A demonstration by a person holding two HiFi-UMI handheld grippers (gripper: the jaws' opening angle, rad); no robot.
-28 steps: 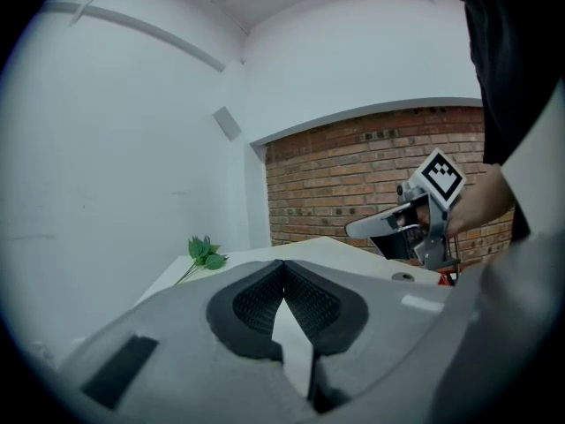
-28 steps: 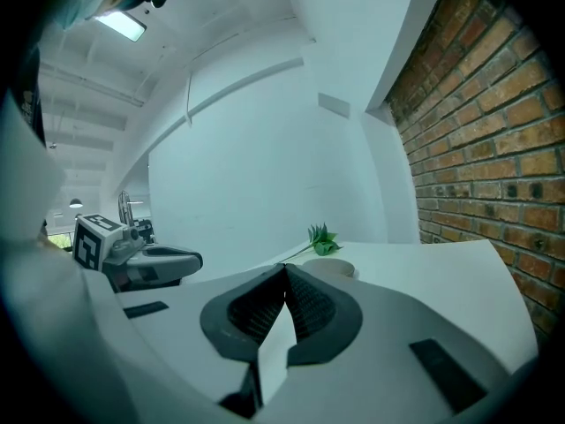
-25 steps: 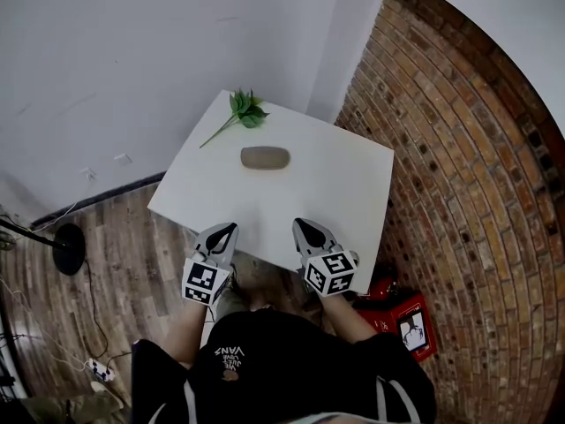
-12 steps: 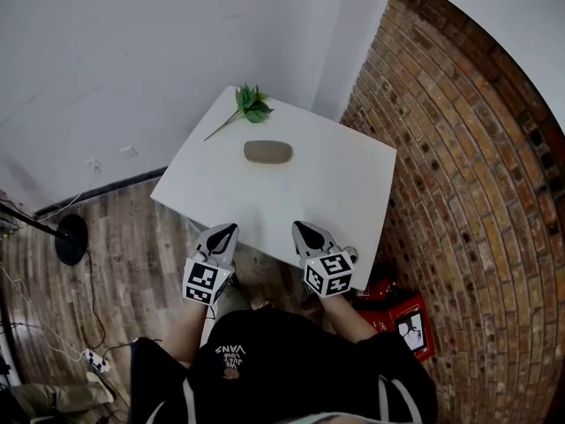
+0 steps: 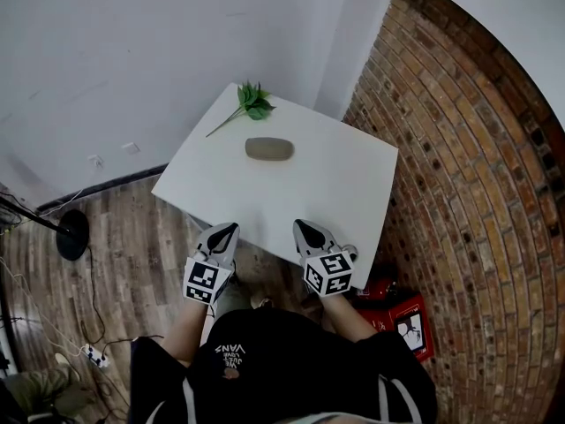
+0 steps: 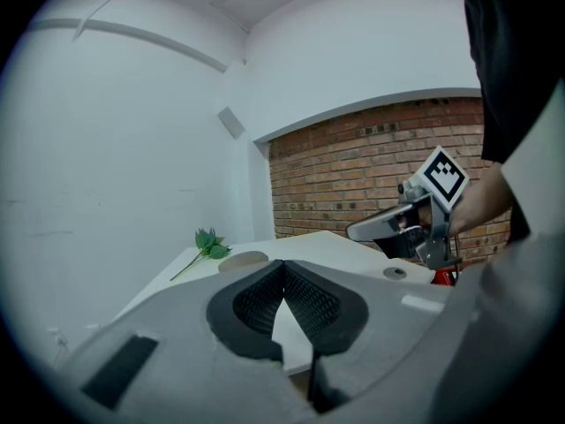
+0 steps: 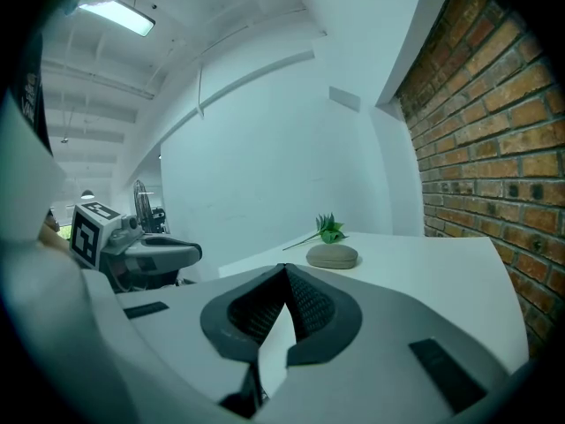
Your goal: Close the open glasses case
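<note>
A grey-brown oval glasses case (image 5: 269,149) lies with its lid down on the white table (image 5: 335,193), toward the far side; it also shows as the case (image 7: 332,256) in the right gripper view and the case (image 6: 243,260) in the left gripper view. My left gripper (image 5: 227,229) hovers at the table's near edge, jaws shut and empty. My right gripper (image 5: 303,226) is beside it over the near edge, also shut with nothing held. Both are well short of the case.
A green leafy sprig (image 5: 250,104) lies at the table's far corner, beyond the case. A brick wall (image 5: 459,175) runs along the right and a white wall behind. A red box (image 5: 408,325) sits on the wooden floor at the right; a black stand base (image 5: 71,235) is at the left.
The head view has shifted slightly, so the table and case sit a little higher and rightward in frame. Both grippers stay shut at the near edge.
</note>
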